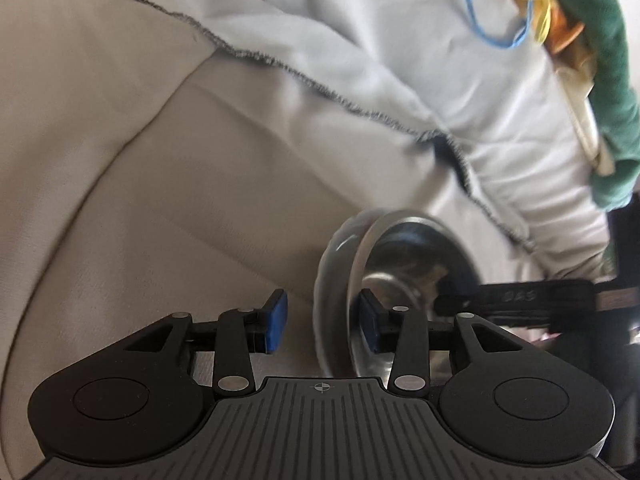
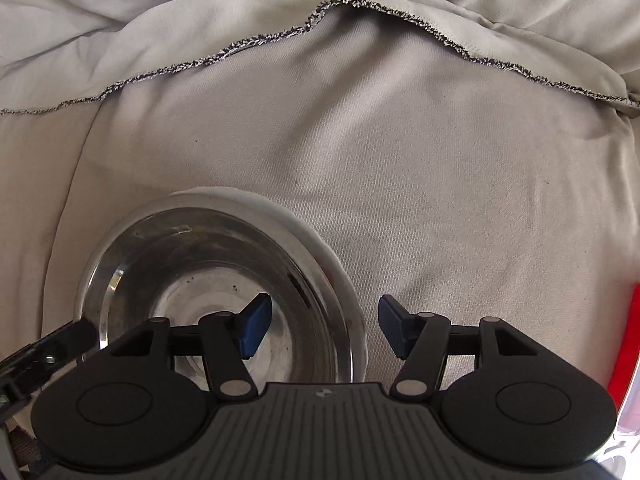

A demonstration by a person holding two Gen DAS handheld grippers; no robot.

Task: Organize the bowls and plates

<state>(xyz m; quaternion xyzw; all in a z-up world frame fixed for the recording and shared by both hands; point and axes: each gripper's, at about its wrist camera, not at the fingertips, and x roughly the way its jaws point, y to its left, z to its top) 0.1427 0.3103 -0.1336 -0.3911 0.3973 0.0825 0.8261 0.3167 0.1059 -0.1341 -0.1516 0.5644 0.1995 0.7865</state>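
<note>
My left gripper (image 1: pixel 322 326) is open, straddling the steel bowl's (image 1: pixel 404 256) rim. My right gripper (image 2: pixel 322 330) is open too, holding nothing, one finger over the bowl on the cloth (image 2: pixel 440 200).

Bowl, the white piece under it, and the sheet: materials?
Bowl: looks like polished steel, mirror reflections, some dark specks inside. White dish nested under it: smooth and opaque, ceramic or melamine, can't tell which. Sheet: beige woven fabric, visible twill ribs, creases, and a dark stitched hem.

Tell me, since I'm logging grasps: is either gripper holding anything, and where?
Nothing is gripped. Both the left gripper and right gripper are open, each straddling the steel bowl at its rim.
</note>
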